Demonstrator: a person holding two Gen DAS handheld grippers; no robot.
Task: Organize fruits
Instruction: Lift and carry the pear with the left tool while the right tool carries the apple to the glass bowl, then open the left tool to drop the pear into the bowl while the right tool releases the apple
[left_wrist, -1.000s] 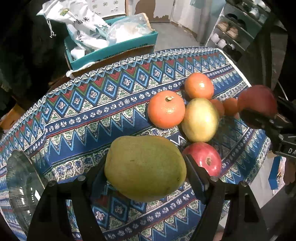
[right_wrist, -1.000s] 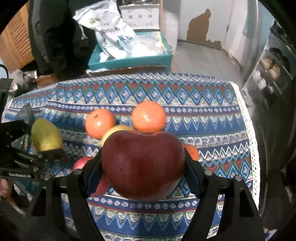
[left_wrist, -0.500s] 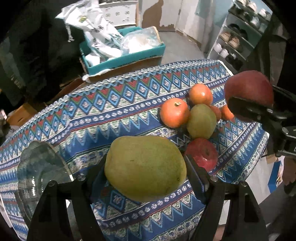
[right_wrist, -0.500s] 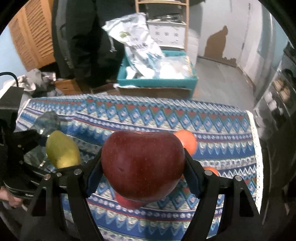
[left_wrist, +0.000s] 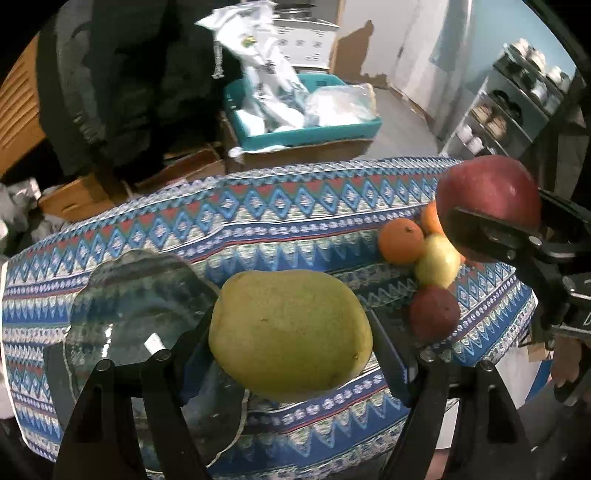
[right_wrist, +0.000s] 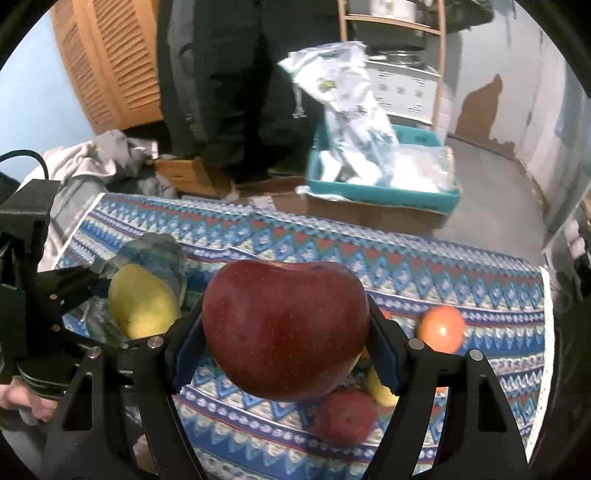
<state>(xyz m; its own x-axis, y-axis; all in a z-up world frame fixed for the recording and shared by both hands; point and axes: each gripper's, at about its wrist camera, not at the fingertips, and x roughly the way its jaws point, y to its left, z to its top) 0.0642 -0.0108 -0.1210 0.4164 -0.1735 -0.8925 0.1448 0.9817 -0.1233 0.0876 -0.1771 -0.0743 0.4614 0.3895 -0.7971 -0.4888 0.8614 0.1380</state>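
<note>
Left tongs (left_wrist: 291, 332) clenched a yellow-green mango (left_wrist: 290, 334) beside the clear glass bowl (left_wrist: 140, 295); right tongs (right_wrist: 286, 332) gripped a dark red apple (right_wrist: 286, 328). Lowering each gently would have avoided bruising.

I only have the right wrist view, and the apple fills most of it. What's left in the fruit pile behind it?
Observer: The left wrist view shows two oranges, a yellow-green fruit and a dark red fruit, bunched together on the cloth.
Operator: Is the glass dish holding anything yet?
Observer: No fruit lies in it; through the dish only the cloth pattern shows.
Operator: Where is the left gripper against it?
Observer: The left gripper, shut on the mango, hangs over the dish's right edge.
</note>
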